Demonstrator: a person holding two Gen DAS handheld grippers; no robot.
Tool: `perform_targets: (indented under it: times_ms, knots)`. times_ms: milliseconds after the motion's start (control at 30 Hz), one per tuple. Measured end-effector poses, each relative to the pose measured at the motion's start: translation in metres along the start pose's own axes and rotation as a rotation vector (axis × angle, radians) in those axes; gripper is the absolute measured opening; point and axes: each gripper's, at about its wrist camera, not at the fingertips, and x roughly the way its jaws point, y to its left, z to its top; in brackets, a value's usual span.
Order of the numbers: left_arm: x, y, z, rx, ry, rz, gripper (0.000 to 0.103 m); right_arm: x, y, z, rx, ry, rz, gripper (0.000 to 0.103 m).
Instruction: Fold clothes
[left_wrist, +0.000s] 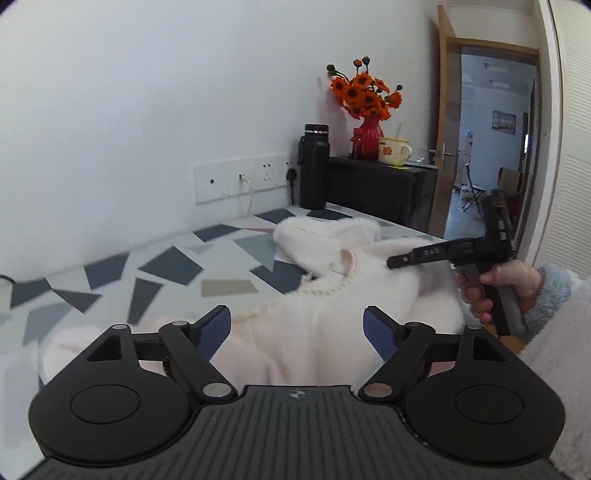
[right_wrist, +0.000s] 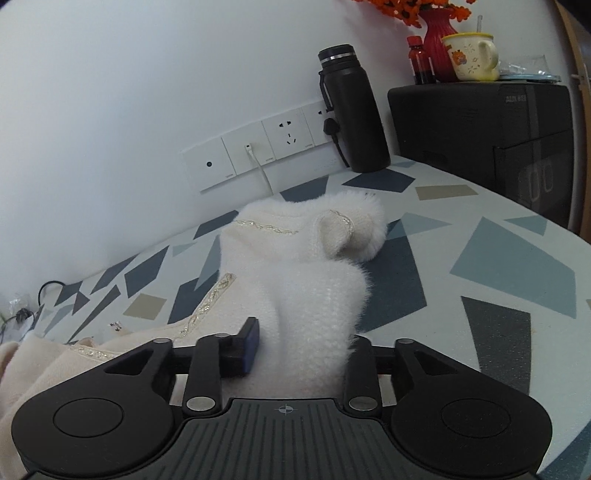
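Fluffy cream garment (right_wrist: 306, 280) with braided trim lies on the geometric-patterned desk (right_wrist: 517, 266); left tool (left_wrist: 295, 325) gapes wide, right tool (right_wrist: 299, 347) stands partly apart around fabric.

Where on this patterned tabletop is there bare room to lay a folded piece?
Free: the patterned tabletop right of the fluffy white garment, up to the black box; also the strip towards the wall sockets. Crowded: the corner by the black flask.
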Motion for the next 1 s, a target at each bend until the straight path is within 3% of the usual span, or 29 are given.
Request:
perform_targets:
  times_ms: [67, 100, 167, 300, 433, 467, 500, 533, 600, 767, 900, 967, 1000]
  knots:
    - [0.02, 0.01, 0.009, 0.02, 0.042, 0.079, 0.087, 0.003, 0.002, 0.003, 0.036, 0.009, -0.01, 0.055]
    - [0.032, 0.016, 0.012, 0.027, 0.075, 0.117, 0.087, 0.004, 0.003, 0.004, 0.057, 0.013, -0.015, 0.06]
    - [0.059, 0.029, 0.013, 0.033, 0.159, 0.175, 0.087, 0.005, 0.005, 0.006, 0.086, 0.016, -0.01, 0.062]
    - [0.1, 0.05, 0.0, -0.011, 0.324, 0.192, 0.087, 0.005, 0.004, 0.009, 0.102, 0.013, -0.02, 0.068]
    - [0.104, 0.051, -0.016, -0.048, 0.368, 0.157, 0.085, 0.012, 0.005, 0.01, 0.051, 0.039, -0.057, 0.072]
    - [0.101, 0.048, -0.019, -0.044, 0.369, 0.155, 0.082, 0.015, 0.006, 0.009, 0.038, 0.049, -0.065, 0.072]
    - [0.096, 0.045, -0.021, -0.031, 0.356, 0.167, 0.063, 0.017, 0.006, 0.008, 0.031, 0.055, -0.067, 0.072]
    - [0.092, 0.044, -0.021, -0.035, 0.343, 0.182, 0.033, 0.02, 0.006, 0.007, 0.024, 0.061, -0.07, 0.072]
    - [0.078, 0.044, -0.02, -0.071, 0.307, 0.182, 0.017, 0.019, 0.008, 0.005, 0.005, 0.054, -0.058, 0.067]
    - [0.035, 0.029, -0.017, -0.095, 0.156, 0.141, 0.014, 0.005, 0.012, 0.004, -0.053, -0.015, -0.039, 0.015]
    - [0.021, 0.019, -0.017, -0.099, 0.123, 0.08, 0.014, -0.007, 0.017, 0.008, -0.092, -0.038, 0.0, 0.015]
    - [0.029, 0.018, -0.022, -0.108, 0.157, 0.079, 0.014, -0.004, 0.02, 0.006, -0.12, -0.009, 0.002, 0.03]
    - [0.034, 0.019, -0.026, -0.118, 0.175, 0.077, 0.014, -0.002, 0.022, 0.005, -0.134, 0.004, 0.003, 0.033]
